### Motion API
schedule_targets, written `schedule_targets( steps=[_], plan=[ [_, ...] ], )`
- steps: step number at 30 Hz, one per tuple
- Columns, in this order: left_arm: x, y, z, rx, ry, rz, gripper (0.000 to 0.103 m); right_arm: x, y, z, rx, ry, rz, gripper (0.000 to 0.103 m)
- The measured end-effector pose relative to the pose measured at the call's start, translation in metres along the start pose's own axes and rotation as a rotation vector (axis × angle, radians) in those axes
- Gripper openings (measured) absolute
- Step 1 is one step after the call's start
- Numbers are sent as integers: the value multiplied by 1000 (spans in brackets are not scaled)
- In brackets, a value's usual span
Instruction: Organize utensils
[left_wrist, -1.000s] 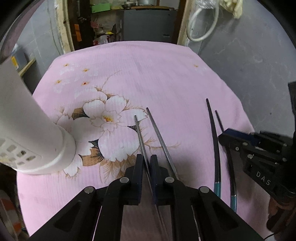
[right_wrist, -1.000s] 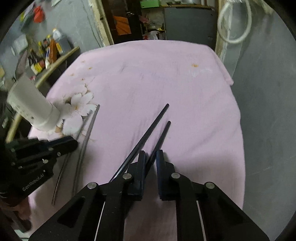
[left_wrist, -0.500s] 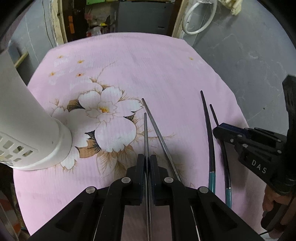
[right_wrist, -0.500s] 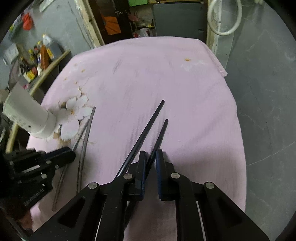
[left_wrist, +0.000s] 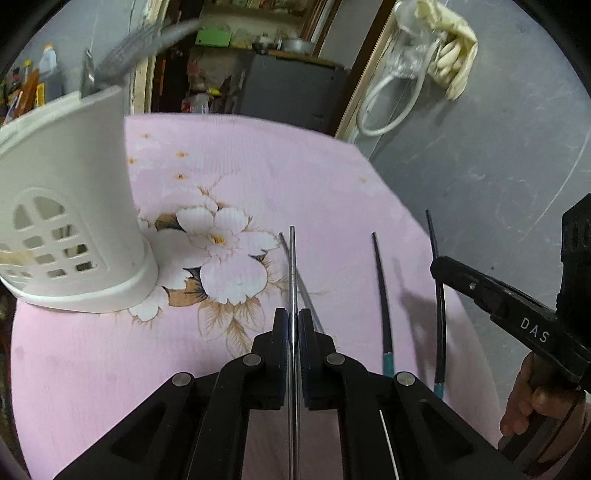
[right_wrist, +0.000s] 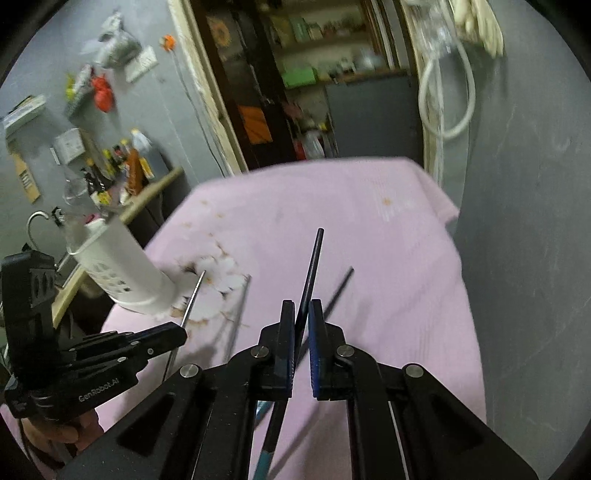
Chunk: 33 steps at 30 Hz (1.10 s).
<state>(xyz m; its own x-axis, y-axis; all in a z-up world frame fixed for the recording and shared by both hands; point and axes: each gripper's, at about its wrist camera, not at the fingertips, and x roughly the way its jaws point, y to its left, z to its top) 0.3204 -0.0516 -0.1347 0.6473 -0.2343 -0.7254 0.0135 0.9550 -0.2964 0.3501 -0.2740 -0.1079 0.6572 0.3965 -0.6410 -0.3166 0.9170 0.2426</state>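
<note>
Left gripper (left_wrist: 292, 325) is clamping one steel chopstick (left_wrist: 292, 266), right gripper (right_wrist: 301, 317) is pinching one black chopstick (right_wrist: 309, 273), both lifting off the pink cloth (left_wrist: 295, 177); keeping tips level toward the white holder (left_wrist: 70, 221) at the cloth's left edge.

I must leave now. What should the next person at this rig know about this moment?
Left gripper: shut on one metal chopstick. Its mate lies on the pink cloth.
Right gripper: shut on one black chopstick. The second black chopstick lies on the cloth.
White holder stands at the left; it already holds some utensils.
Left to do: all four chopsticks into the holder.
</note>
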Motion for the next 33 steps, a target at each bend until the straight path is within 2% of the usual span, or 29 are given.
schedule_targets(
  steps=[5,12,19,25,33],
  plan=[
    [-22,3,-2,-10,-60,-43,6,-25,13,3,-58,-70,21,6],
    [-52,15,-9,-28,-89,-73,6,-47,21,5,-83,-99,41,5],
    [-66,22,-13,-40,-113,-83,6,-42,33,6,-98,-97,48,5],
    [-61,21,-12,-28,-62,-61,6,-39,33,8,-75,-98,58,5],
    [-87,23,-3,-38,-145,-70,6,-49,45,20,-86,-157,92,5]
  ],
)
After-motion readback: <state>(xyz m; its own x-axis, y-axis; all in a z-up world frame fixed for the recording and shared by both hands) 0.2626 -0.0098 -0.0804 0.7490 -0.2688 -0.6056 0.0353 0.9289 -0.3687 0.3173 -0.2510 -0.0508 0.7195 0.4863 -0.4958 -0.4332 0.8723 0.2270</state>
